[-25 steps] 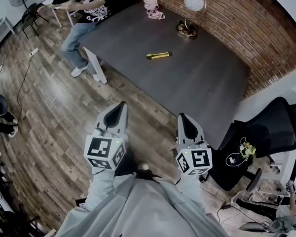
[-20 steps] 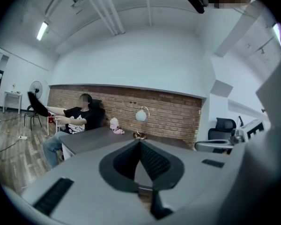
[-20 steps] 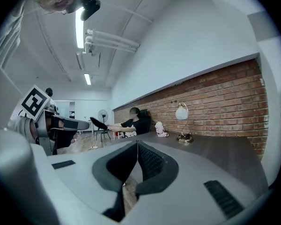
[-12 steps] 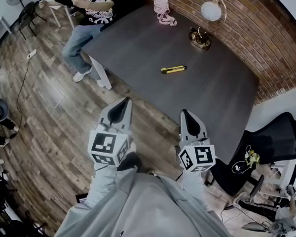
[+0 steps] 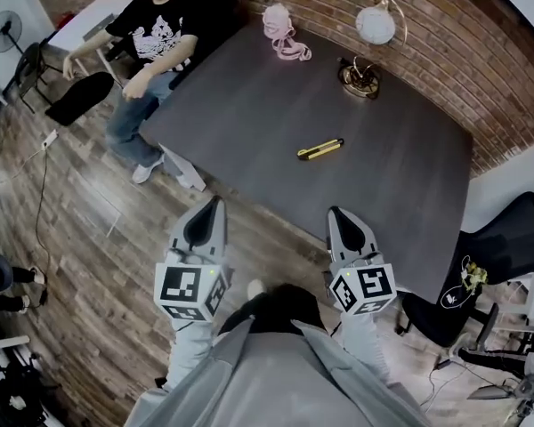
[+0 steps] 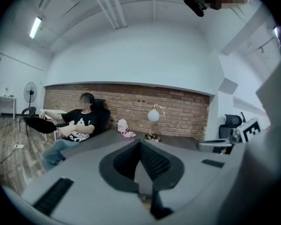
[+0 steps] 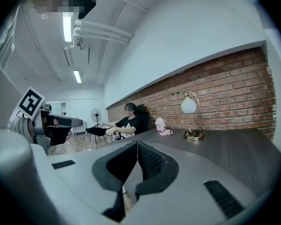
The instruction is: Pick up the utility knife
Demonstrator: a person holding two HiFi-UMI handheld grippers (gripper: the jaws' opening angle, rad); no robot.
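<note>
Closed, empty left tool (image 5: 215, 202) and right tool (image 5: 335, 212) hang before the dark grey table's (image 5: 249, 105) edge; yellow-black utility knife (image 5: 320, 149) lies mid-table.

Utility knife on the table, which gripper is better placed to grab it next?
Right, probably. The utility knife lies almost straight ahead of the right gripper, whose tip overlaps the table edge in the head view. The left gripper sits farther off to the side, over the floor. Both are shut and empty.

Matt dark table (image 5: 267, 105), rough brick wall (image 5: 445, 34), wood-plank floor (image 5: 89, 221), shiny metal lamp base (image 5: 360, 76)
</note>
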